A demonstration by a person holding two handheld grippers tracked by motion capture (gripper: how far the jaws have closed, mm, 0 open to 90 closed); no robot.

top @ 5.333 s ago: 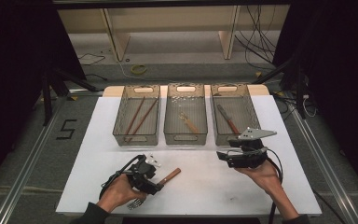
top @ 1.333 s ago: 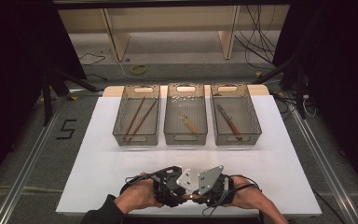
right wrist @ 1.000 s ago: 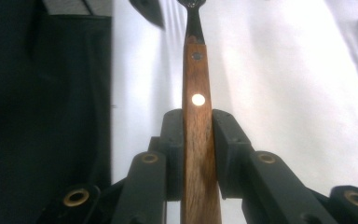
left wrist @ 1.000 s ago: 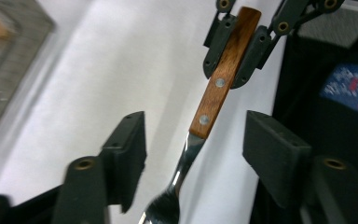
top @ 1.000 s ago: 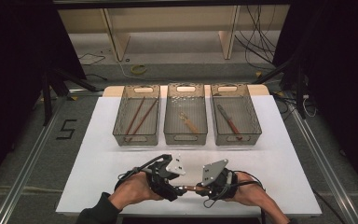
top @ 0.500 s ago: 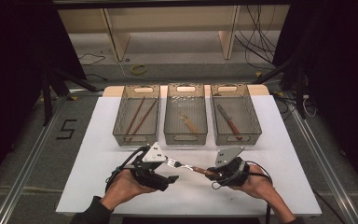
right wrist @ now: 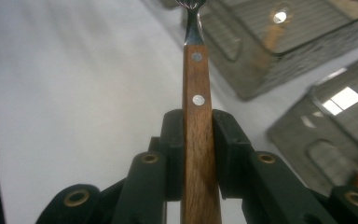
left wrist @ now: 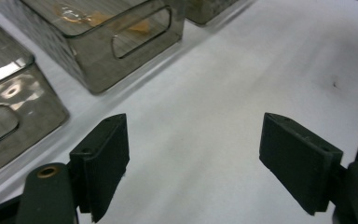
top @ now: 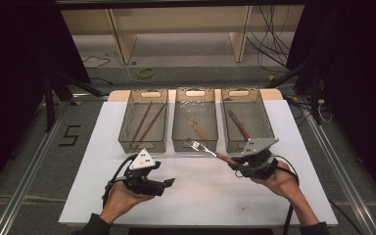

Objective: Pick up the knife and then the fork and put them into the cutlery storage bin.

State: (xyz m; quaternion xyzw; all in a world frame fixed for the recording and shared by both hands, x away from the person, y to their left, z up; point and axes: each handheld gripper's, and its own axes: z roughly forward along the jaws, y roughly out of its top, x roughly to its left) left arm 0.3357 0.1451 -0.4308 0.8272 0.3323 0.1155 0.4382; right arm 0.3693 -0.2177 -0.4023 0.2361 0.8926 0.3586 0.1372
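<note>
White sheeting covers the surface [top: 196, 196], set in a dark room with cables trailing across the floor beyond it, and three smoky see-through bins stand in a row along its far half. At right, the person's right forearm comes in from the bottom edge and angles up and inward, the hand wrapped around the right hand-held gripper [top: 235, 163], which is raised above the sheet just in front of the right bin [top: 247, 120]. Its jaws are clamped on the wooden handle of a fork [top: 208, 151]; the right gripper view shows the two pads pressed flat against either side of the riveted handle [right wrist: 196, 140], which runs straight out between them. In the high view the fork slants up and to the left, its metal tines in the air just before the near wall of the middle bin [top: 195, 120], where another wooden-handled utensil [top: 198, 129] lies. At left, the other forearm enters low and the hand cups the left hand-held gripper [top: 169, 182] close over the sheet, pointing right toward the centre. Its jaws stand wide apart with nothing between them, bare white sheet showing through the gap in the left gripper view. A pair of brown chopsticks [top: 146, 121] rests diagonally in the left bin [top: 144, 120], and a knife [top: 239, 125] with a reddish handle lies in the right one.
</note>
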